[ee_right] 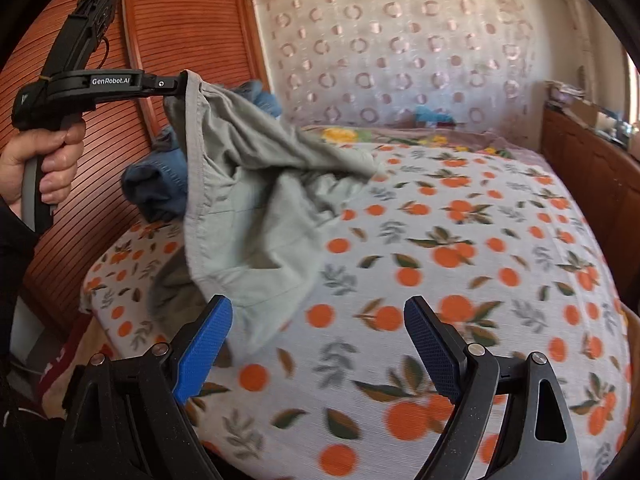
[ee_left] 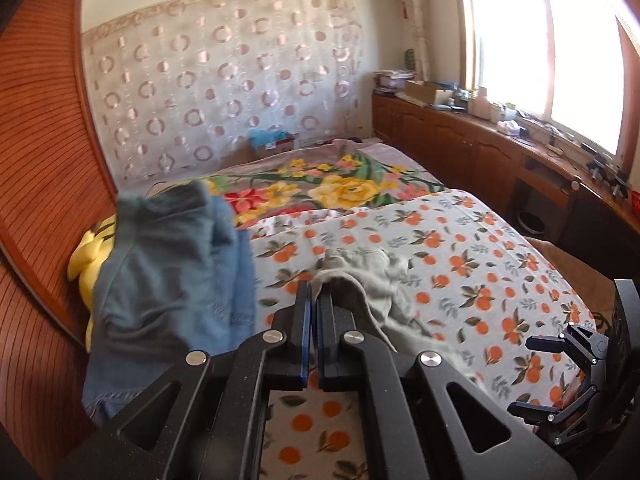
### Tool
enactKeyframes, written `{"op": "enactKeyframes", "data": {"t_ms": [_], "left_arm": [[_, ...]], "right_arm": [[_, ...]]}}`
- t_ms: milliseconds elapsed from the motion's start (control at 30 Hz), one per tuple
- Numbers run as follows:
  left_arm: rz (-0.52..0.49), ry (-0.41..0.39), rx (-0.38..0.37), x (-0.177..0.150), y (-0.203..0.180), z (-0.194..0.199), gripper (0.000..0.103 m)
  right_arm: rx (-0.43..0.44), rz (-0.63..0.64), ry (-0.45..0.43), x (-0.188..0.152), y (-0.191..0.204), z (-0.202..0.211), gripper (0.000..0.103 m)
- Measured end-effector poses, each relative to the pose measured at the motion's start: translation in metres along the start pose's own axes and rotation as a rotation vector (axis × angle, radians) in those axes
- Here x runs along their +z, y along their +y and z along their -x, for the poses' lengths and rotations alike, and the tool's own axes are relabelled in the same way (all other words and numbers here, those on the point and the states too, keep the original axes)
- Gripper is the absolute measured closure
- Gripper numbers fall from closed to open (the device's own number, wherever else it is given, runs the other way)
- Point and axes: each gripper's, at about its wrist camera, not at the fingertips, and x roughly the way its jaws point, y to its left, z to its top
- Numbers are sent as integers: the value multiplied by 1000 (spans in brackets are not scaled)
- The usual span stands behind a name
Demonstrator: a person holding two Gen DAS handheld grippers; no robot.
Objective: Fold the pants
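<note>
One bed [ee_right: 480,240], spread with an orange-and-leaf printed sheet, fills most of both views; a ribbed wooden headboard [ee_right: 168,40] stands at its left, a flowered blanket [ee_left: 340,188] lies across its far part, and a curtain with ring patterns [ee_left: 220,80] hangs on the wall beyond. Next in size, the pale grey-green pants [ee_right: 248,184] hang lifted off the sheet at the bed's left side, one edge raised high and the rest draping down towards the mattress; a heap of blue garments [ee_left: 168,272] lies behind them against the headboard. Smaller, the left gripper [ee_right: 176,82], held by a hand [ee_right: 44,160], is clamped tight on the raised edge of the pants, its jaws pressed together with the cloth pinched at the tips; in its own view the fabric trails away to the right from between the tips. Smallest in the frame, the right gripper [ee_right: 318,344] stands wide apart and holds nothing; the lowest fold of the pants hangs just beside its left blue pad [ee_right: 206,344], and whether cloth and pad touch cannot be told.
</note>
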Motion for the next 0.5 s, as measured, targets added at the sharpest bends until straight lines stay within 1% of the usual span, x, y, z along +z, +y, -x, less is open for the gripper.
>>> {"op": "enactKeyframes", "data": {"t_ms": [133,167,333,433,500], "left_arm": [[33,-3,30,-19,17,5,100],[37,-4,34,-22,19,7,100],[52,-12,43,-30,28,9,100],[72,-30,43,-29,30,12,100],[78,-39,43,-27,31,14,100]], "right_arm": [[47,13,35,5,15,-16,14],[49,21,43,7,11,-23,14],[63,42,76,6,26,-37,14],[69,38,108,4,29,-44,25],[79,39,125,3,29,-48,38]]}}
